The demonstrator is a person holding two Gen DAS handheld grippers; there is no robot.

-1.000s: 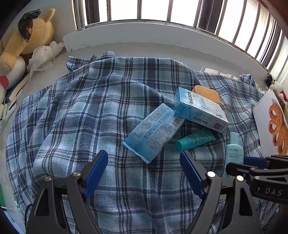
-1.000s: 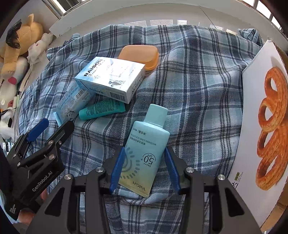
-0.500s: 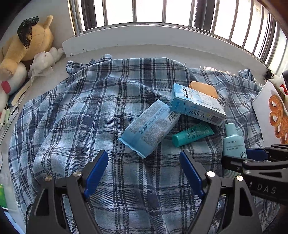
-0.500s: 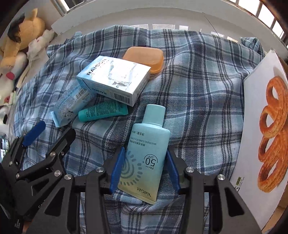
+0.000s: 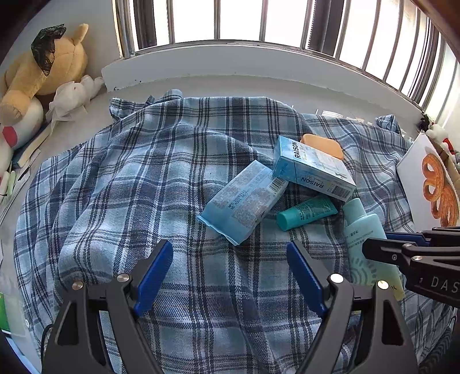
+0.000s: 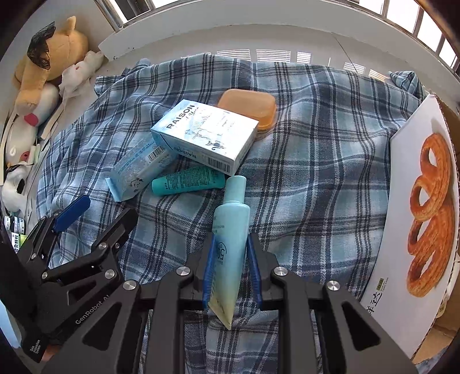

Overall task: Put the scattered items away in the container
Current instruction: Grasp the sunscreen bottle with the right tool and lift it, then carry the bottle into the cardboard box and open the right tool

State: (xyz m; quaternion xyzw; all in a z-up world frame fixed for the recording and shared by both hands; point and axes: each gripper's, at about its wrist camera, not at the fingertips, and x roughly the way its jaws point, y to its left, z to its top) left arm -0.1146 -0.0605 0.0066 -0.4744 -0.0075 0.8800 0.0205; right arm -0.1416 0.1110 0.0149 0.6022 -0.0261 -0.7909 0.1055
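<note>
My right gripper [image 6: 231,238] is closing its jaws on a pale teal sunscreen tube [image 6: 231,213], which stands on edge with the blue pads pressed against its lower half. Beyond it lie a small teal tube [image 6: 187,181], a blue RAISON box [image 6: 207,132], a light blue packet [image 6: 138,169] and an orange soap case [image 6: 247,108]. My left gripper [image 5: 228,244] hangs open over bare plaid cloth, just short of the packet [image 5: 244,201]. The sunscreen tube [image 5: 362,227] shows at its right.
Everything rests on a blue plaid cloth [image 5: 143,187] spread over a window ledge. A cardboard box with a white pastry-printed flap [image 6: 417,201] stands at the right. Plush toys [image 5: 43,66] crowd the far left corner. Window bars [image 5: 258,20] run behind.
The right jaws have narrowed onto the sunscreen tube, which turned from lying flat to standing on edge. The left gripper stayed open and in about the same place.
</note>
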